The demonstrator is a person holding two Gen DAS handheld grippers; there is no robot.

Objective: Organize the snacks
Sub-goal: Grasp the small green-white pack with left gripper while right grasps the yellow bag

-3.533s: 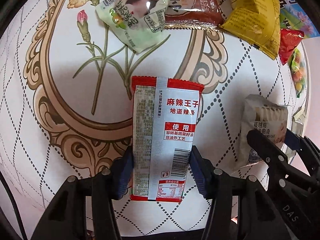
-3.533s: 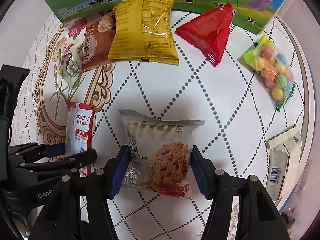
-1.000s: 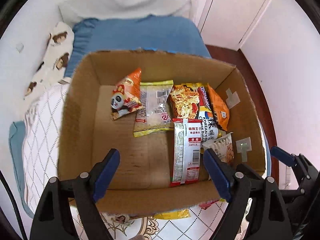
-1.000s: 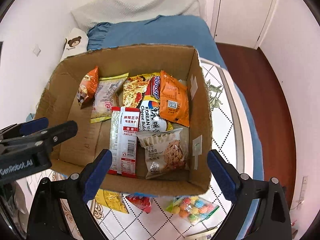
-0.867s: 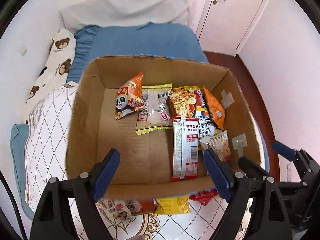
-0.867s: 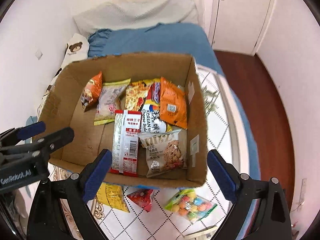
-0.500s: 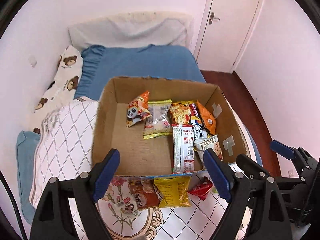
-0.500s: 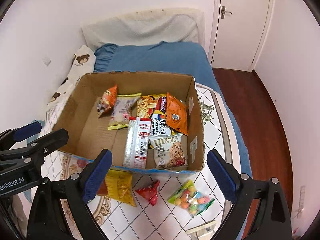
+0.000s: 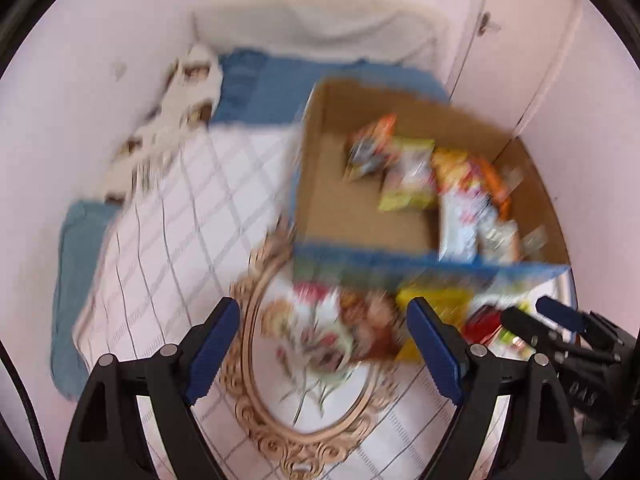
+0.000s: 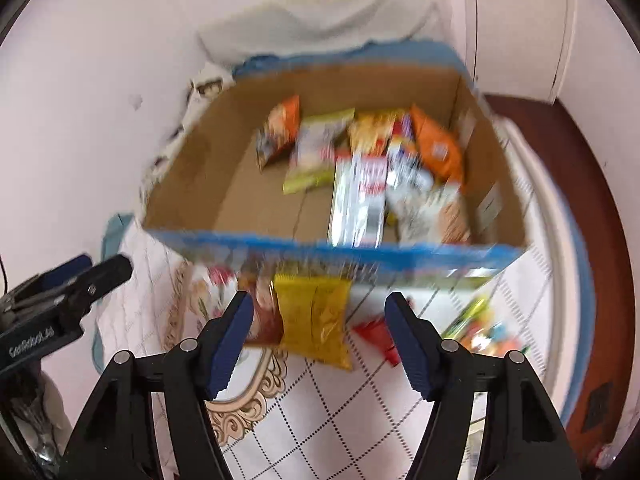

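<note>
Both views are blurred by motion. The cardboard box [image 10: 256, 200] stands at the back of the table and holds several packets, among them a red-and-silver strip packet [image 10: 360, 200], an oat biscuit pack [image 10: 432, 208] and an orange packet [image 10: 436, 148]. In front of the box lie a yellow packet [image 10: 316, 320], a brown packet [image 10: 262, 320], a red packet [image 10: 380, 336] and a candy bag [image 10: 488, 332]. My right gripper [image 10: 320, 312] hangs above the yellow packet with its jaws closing on nothing. My left gripper [image 9: 322, 332] is open and empty above the floral tablecloth, left of the box [image 9: 360, 208].
The quilted tablecloth [image 9: 180, 240] with an ornate oval print covers the table. Behind the box are a blue bed sheet [image 9: 272, 92], a bear-print pillow [image 9: 176, 104] and a white door [image 10: 516, 20]. Brown floor [image 10: 608, 240] lies beyond the table's right edge.
Both grippers have let go of their packets, which now lie in the box, and have pulled back from it. The left view has swung left. The right jaws have narrowed.
</note>
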